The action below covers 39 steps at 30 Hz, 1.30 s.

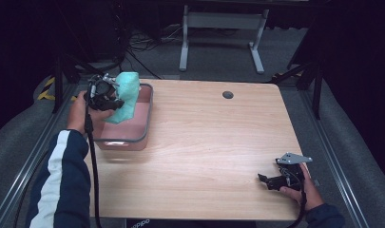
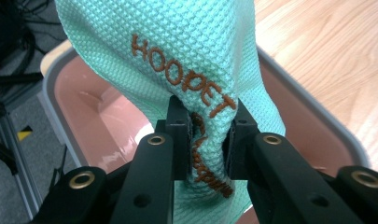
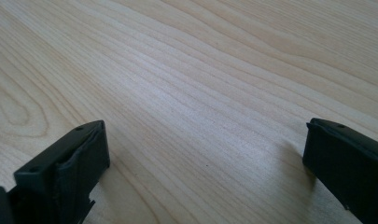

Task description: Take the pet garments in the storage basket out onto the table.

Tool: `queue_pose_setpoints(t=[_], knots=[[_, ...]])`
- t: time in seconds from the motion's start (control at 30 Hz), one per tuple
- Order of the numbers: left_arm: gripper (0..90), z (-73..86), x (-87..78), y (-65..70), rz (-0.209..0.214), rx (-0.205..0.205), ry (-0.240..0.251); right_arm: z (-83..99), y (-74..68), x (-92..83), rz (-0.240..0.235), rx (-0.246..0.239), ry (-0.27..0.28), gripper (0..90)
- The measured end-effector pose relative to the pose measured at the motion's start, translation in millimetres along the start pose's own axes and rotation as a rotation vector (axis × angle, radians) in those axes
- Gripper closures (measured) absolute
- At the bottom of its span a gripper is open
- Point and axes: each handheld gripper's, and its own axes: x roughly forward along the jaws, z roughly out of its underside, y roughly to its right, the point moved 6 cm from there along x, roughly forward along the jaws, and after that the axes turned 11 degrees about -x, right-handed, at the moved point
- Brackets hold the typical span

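Observation:
A mint-green waffle-weave cloth (image 1: pixel 126 95) with brown stitched lettering hangs over the pink tub (image 1: pixel 141 124) at the table's left. My left gripper (image 1: pixel 109 99) is shut on the cloth, held up above the tub. In the left gripper view the black pads pinch a bunched fold of the cloth (image 2: pixel 200 56), and the rest drapes up and away over the tub's grey rim (image 2: pixel 312 112). My right gripper (image 1: pixel 266 180) rests low at the table's front right. Its jaws stand wide open over bare wood, with one fingertip (image 3: pixel 79 154) at each side of the right gripper view.
The wooden table (image 1: pixel 218 142) has a dark round grommet (image 1: pixel 227 94) near its back edge. A white desk frame (image 1: pixel 223 28) and cables lie on the floor behind. Metal rails run along both sides of the table.

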Motion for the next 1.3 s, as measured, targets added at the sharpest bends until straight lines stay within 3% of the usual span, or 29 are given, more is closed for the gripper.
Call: queue_pose_setpoints(t=[0.4,0.83,0.93,0.97,1.0,1.1,1.13,1.17,1.2,1.3], knots=[[76.1,3.7,-25.4,21.5,0.041,0.062,0.078,0.1,-0.2,-0.1,0.001,0.002,-0.001,0.7],[76.2,1.4,-27.5,61.0,0.106,0.158,0.099,0.1,-0.1,-0.2,0.002,0.002,-0.001,0.7],[76.2,-2.3,-24.7,78.5,0.133,0.186,0.103,0.1,-0.1,-0.2,0.002,0.002,-0.001,0.7],[76.2,-2.3,-24.7,78.5,0.133,0.186,0.103,0.1,-0.2,-0.2,0.002,0.003,-0.001,0.7],[76.2,-4.0,-21.8,88.6,0.151,0.214,0.092,0.1,-0.2,-0.2,0.002,0.003,-0.001,0.7],[76.2,-5.9,-19.1,96.9,0.160,0.234,0.088,0.1,-0.2,-0.2,0.002,0.003,-0.001,0.7],[76.2,-7.6,-15.7,107.4,0.179,0.258,0.081,0.1,-0.2,-0.2,0.002,0.003,-0.001,0.7],[76.1,-7.6,-15.7,107.4,0.179,0.258,0.081,0.1,-0.2,-0.2,0.002,0.003,-0.001,0.7],[76.2,-9.4,-10.8,118.8,0.193,0.281,0.074,0.1,-0.1,-0.2,0.002,0.002,-0.001,0.7],[76.2,-10.9,-5.9,128.2,0.211,0.296,0.069,0.1,-0.2,-0.2,0.001,0.003,0.000,0.7]])
